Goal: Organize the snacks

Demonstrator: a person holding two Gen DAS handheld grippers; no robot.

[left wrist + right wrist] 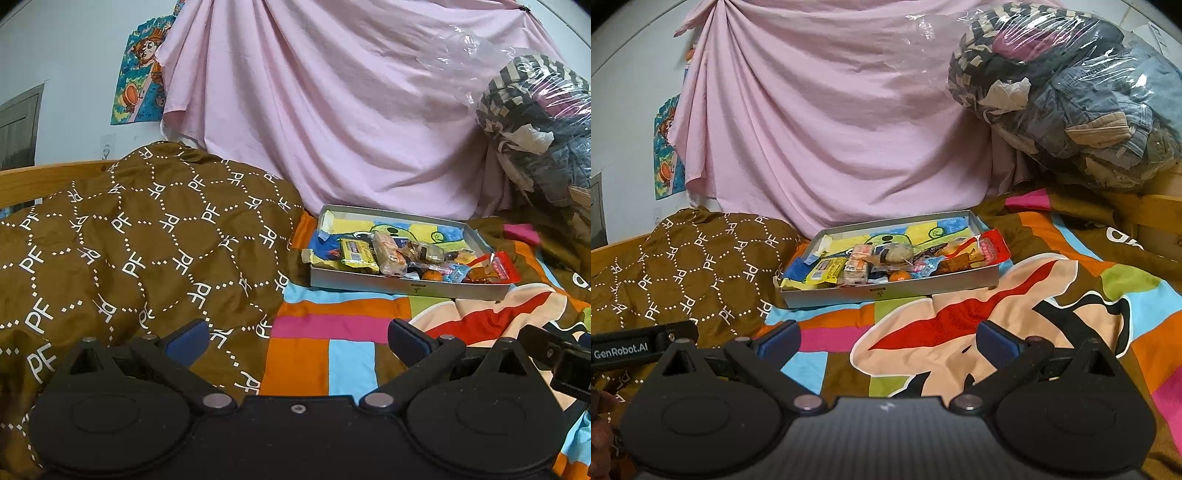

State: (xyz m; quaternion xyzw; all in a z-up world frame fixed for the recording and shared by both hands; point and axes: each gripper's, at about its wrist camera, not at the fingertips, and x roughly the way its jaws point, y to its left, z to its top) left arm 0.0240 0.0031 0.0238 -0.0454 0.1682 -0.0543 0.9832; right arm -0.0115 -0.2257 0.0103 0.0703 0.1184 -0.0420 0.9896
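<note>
A: Left wrist view?
B: My left gripper (pixel 297 338) hangs spread wide, empty, above the bed's patchwork cover (pixel 325 354); the snacks (pixel 399 254) sit in the grey tray (pixel 406 288) ahead.
A: Right wrist?
B: My right gripper (pixel 888 338), wide too, nothing held; tray straight ahead.

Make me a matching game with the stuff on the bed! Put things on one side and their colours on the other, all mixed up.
Things:
1. sheet hanging on the wall
2. blanket with PF letters
3. snack packet at the right end of the tray
4. wrapper near the left end of the tray

Colours:
A. yellow
B. pink
C. red
D. brown

Pairs: 1-B, 2-D, 3-C, 4-A
</note>
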